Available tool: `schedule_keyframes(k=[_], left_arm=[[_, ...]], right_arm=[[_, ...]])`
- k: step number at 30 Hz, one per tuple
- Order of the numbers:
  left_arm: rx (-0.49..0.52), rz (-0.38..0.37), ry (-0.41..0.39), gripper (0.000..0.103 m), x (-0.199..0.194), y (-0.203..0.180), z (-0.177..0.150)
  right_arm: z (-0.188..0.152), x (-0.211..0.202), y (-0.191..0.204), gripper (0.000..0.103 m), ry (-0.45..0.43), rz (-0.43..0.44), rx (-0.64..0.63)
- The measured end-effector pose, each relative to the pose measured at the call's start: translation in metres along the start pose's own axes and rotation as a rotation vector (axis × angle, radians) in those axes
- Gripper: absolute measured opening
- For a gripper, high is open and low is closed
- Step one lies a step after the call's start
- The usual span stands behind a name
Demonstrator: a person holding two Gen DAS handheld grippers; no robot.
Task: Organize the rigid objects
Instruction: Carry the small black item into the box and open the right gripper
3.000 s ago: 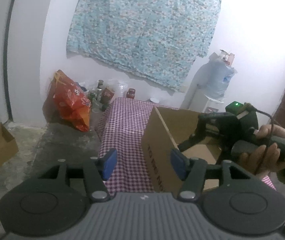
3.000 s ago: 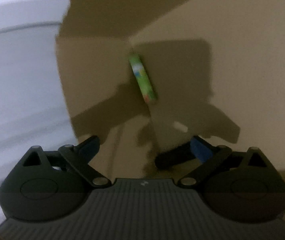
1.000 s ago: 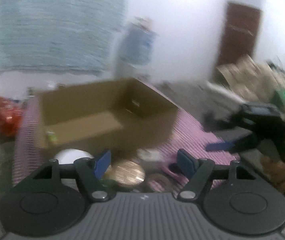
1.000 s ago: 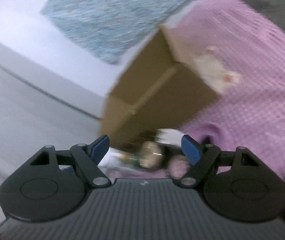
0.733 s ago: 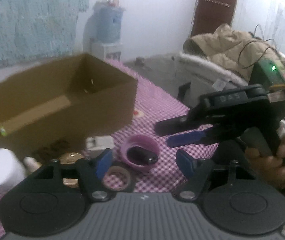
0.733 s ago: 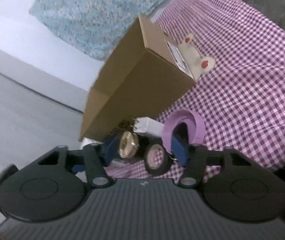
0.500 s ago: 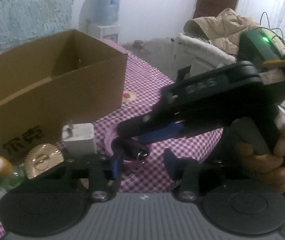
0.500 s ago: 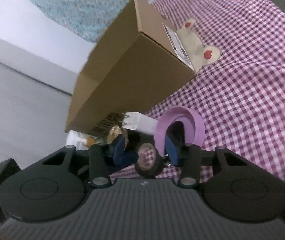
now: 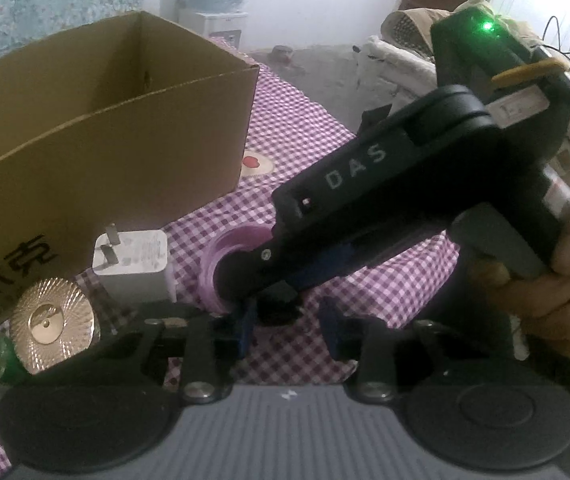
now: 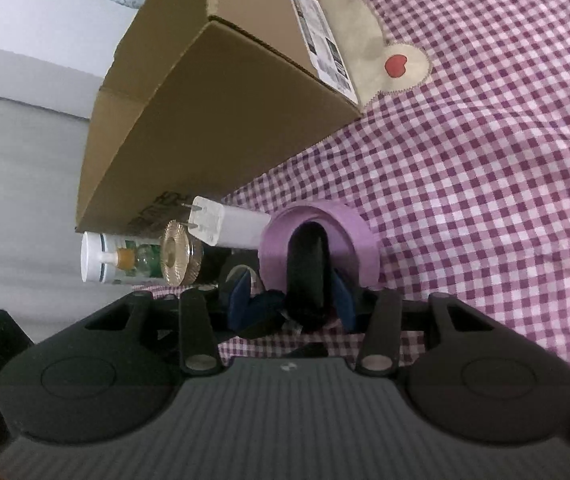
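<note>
home room, water dispenser, gingham tablecloth

Readable text: one brand mark, one box print

"DAS" stands in pale letters on the black body of the right claw. Black Chinese characters run along the cardboard box, only partly legible; its white shipping label is too small to read.

Two close, downward wrist views (shared pink ring)
</note>
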State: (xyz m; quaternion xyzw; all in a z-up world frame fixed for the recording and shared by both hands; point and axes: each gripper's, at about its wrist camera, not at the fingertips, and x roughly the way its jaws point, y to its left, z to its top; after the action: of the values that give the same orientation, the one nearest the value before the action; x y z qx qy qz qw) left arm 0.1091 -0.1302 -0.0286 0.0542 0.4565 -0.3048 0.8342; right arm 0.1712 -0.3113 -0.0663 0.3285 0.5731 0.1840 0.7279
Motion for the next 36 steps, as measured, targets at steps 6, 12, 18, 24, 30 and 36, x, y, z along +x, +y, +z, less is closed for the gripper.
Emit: schedule_keyframes(k=[6,12,18,24,30,36], left_arm=[[-0.014,0.008,0.008,0.032,0.003,0.001,0.001],[-0.029,0.005,-0.004,0.032,0.003,0.003,0.004],[-0.007,0.010,-0.026,0.032,-0.002,-0.002,0.005],[0.014,-0.001,-0.048,0.032,-0.019,-0.009,0.007],[0.052,0.015,-0.130,0.032,-0.053,-0.017,0.013],[0.044,0.094,-0.226,0.032,-0.100,-0.006,0.030]], right_arm=[[-0.006,-0.009,-0.008,0.023,-0.047,0.035,0.027],[-0.017,-0.021,-0.025,0.017,-0.096,0.094,0.082],[-0.030,-0.035,-0.029,0.016,-0.143,0.120,0.076],[-0.044,-0.052,-0.028,0.016,-0.178,0.146,0.090],[-0.054,-0.080,-0.001,0.016,-0.241,0.169,0.032],[-0.045,-0.100,0.049,0.016,-0.296,0.218,-0.092]])
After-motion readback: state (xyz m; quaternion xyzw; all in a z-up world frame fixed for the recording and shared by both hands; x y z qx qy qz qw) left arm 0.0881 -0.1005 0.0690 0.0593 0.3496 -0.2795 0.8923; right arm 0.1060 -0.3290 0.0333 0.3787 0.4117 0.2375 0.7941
